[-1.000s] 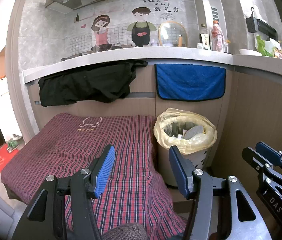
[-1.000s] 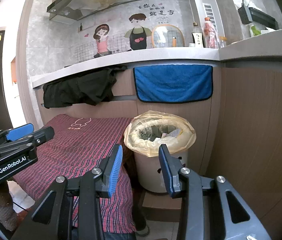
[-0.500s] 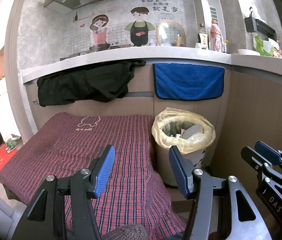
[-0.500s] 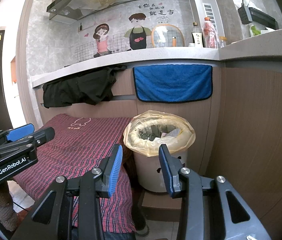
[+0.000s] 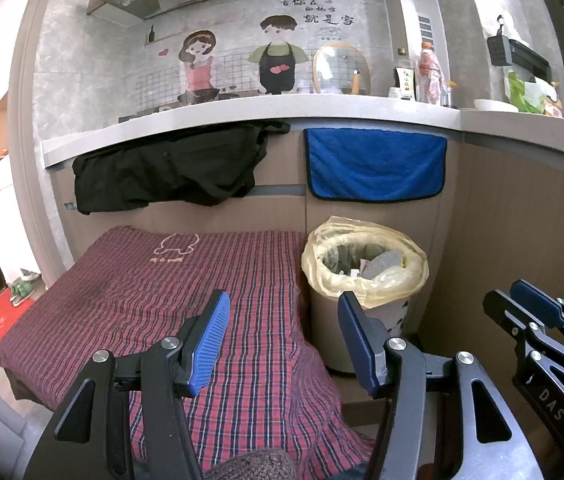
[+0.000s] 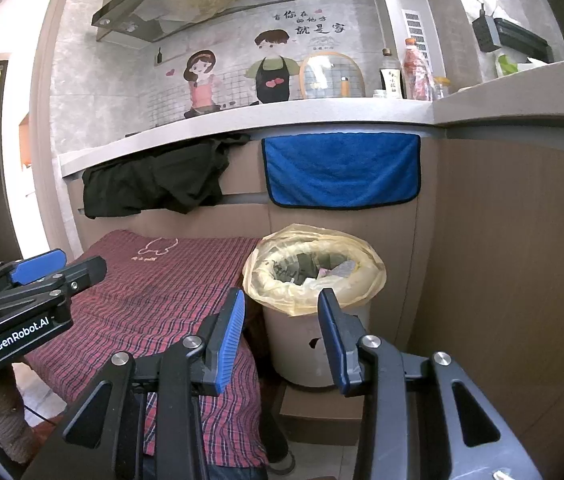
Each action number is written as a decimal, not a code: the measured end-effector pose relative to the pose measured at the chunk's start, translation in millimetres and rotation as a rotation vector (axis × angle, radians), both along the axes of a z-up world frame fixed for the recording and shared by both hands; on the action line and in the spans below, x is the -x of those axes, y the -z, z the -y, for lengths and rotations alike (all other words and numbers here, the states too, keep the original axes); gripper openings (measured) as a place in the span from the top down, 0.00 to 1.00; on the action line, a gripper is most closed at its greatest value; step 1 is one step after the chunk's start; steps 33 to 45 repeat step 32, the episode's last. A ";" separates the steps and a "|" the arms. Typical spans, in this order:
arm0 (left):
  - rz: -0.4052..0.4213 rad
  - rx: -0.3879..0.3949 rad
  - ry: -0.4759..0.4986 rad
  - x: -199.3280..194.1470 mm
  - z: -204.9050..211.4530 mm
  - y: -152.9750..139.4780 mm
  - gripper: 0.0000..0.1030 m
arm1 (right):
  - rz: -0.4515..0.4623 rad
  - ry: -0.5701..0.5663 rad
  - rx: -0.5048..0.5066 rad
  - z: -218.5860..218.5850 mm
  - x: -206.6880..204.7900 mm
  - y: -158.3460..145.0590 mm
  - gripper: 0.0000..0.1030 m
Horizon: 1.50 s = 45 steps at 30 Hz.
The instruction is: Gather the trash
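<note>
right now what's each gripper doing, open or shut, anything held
Left gripper: open, holding nothing, over the plaid cloth.
Right gripper: open, holding nothing, in front of the lined trash bin.

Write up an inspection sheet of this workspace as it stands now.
Surface: red plaid cloth covers the table, nothing on it.
Job's things: white trash bin with yellow plastic liner beside the table, scraps inside.
Clutter: black garment and blue towel hang from the grey counter edge.
Grippers: left hand-held gripper open, empty; right hand-held gripper open, empty.
Cables: nothing seen.
Surroundings: bottles on the counter, cartoon wall sticker.
</note>
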State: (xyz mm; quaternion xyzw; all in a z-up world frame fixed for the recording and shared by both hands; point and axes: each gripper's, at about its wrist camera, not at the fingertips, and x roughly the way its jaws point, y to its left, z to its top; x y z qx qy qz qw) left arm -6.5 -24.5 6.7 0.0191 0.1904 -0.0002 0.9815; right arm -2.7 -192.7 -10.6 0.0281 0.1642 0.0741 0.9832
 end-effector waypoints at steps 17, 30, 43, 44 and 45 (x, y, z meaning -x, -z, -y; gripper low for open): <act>0.000 0.001 -0.004 -0.1 -0.7 0.5 0.45 | -0.006 0.001 0.001 1.1 0.2 -0.6 0.65; -0.001 0.003 -0.005 -0.3 1.4 0.3 0.45 | -0.006 -0.001 0.001 3.0 -0.7 -1.0 0.65; 0.000 0.005 -0.005 0.0 2.1 0.5 0.45 | -0.007 -0.002 0.001 3.6 -0.7 -1.1 0.65; 0.000 0.005 -0.005 0.0 2.1 0.5 0.45 | -0.007 -0.002 0.001 3.6 -0.7 -1.1 0.65; 0.000 0.005 -0.005 0.0 2.1 0.5 0.45 | -0.007 -0.002 0.001 3.6 -0.7 -1.1 0.65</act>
